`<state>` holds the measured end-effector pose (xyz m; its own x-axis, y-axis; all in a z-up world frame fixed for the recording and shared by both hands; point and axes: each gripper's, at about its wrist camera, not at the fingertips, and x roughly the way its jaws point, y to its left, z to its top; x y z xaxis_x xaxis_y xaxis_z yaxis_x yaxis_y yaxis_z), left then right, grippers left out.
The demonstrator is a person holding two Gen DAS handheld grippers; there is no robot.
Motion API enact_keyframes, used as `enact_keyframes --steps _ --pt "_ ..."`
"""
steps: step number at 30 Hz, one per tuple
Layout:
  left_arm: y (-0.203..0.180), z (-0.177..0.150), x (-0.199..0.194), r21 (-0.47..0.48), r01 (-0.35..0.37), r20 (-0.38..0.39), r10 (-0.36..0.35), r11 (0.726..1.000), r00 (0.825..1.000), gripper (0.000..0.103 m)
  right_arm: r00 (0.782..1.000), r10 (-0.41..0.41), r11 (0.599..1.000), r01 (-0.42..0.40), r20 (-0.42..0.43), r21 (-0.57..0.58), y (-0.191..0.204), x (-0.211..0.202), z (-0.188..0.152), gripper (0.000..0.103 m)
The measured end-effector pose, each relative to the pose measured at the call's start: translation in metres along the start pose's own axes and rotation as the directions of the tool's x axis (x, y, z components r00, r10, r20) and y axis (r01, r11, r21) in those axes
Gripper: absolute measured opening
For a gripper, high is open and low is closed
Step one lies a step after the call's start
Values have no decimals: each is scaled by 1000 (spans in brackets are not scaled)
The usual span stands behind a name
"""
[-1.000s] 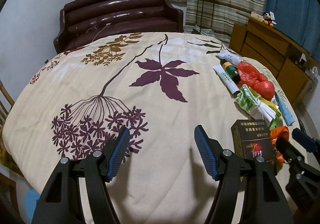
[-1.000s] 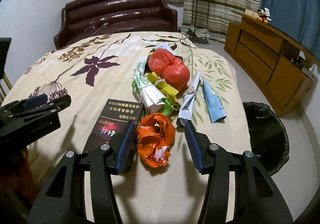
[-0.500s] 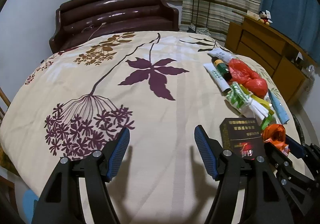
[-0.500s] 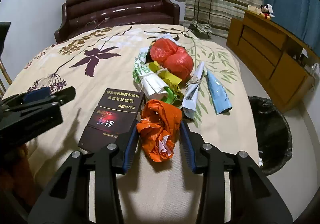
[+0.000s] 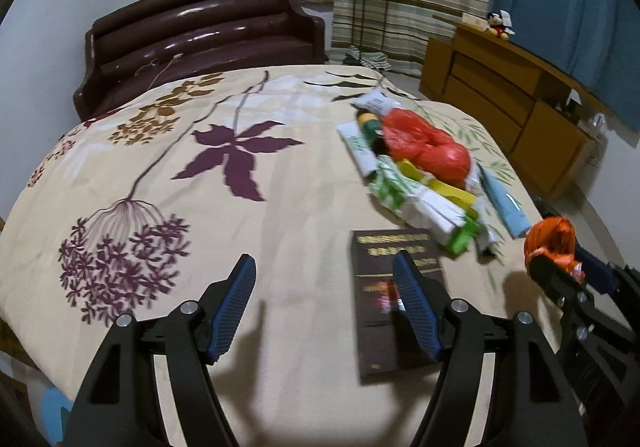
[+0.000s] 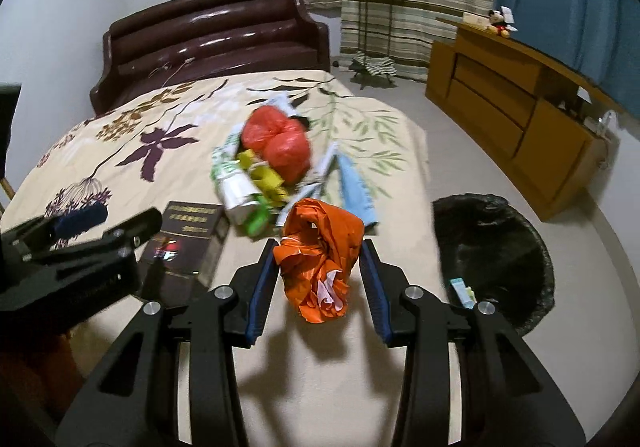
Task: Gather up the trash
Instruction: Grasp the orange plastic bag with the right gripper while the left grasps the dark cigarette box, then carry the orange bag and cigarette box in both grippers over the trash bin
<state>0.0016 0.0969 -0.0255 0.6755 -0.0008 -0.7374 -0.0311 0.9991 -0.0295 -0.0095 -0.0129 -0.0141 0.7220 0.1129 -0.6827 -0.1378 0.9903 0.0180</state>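
Observation:
My right gripper (image 6: 318, 263) is shut on a crumpled orange bag (image 6: 320, 255) and holds it lifted above the table's near edge; the bag also shows in the left wrist view (image 5: 552, 243). My left gripper (image 5: 326, 303) is open and empty over the cloth, its right finger above a dark brown box (image 5: 396, 287), also in the right wrist view (image 6: 188, 235). Behind lie a red bag (image 6: 280, 143), green-white wrappers (image 6: 236, 187), a yellow packet (image 6: 264, 175) and a light blue tube (image 6: 356, 187). A black-lined trash bin (image 6: 496, 255) stands on the floor at right.
The round table wears a cream floral cloth (image 5: 160, 167). A dark brown sofa (image 5: 200, 43) stands behind it. A wooden sideboard (image 6: 516, 115) and a plant stand (image 6: 372, 7) stand at the right. A small tube (image 6: 462, 291) lies in the bin.
My right gripper closed on the orange bag and lifted it off the cloth toward the right. My left gripper drifted right, over the dark box.

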Motion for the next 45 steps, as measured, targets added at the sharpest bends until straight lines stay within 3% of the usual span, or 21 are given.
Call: enact_keyframes --steps 9,19,23,26,38,45 --pt "-31 -6 5 39 -3 -16 3 999 1000 71 1000 -2 999 2 8 52 -29 -8 -4 40" --pt "-40 -16 17 65 -32 -45 35 997 998 73 1000 17 998 -17 7 68 -35 -8 -6 40" --pt "-38 -18 18 73 -26 -48 30 997 998 55 1000 17 998 -17 5 67 -35 -8 -6 40" --pt "-35 -20 18 65 -10 -48 14 998 999 55 1000 16 998 -16 4 65 -35 -8 -6 40" --pt "-30 -14 -7 79 -4 43 1 997 999 54 1000 1 998 -1 9 64 -37 -7 -8 40" --pt "-46 -2 -19 101 42 88 -51 994 995 54 999 -37 996 35 26 83 -52 -9 -4 40"
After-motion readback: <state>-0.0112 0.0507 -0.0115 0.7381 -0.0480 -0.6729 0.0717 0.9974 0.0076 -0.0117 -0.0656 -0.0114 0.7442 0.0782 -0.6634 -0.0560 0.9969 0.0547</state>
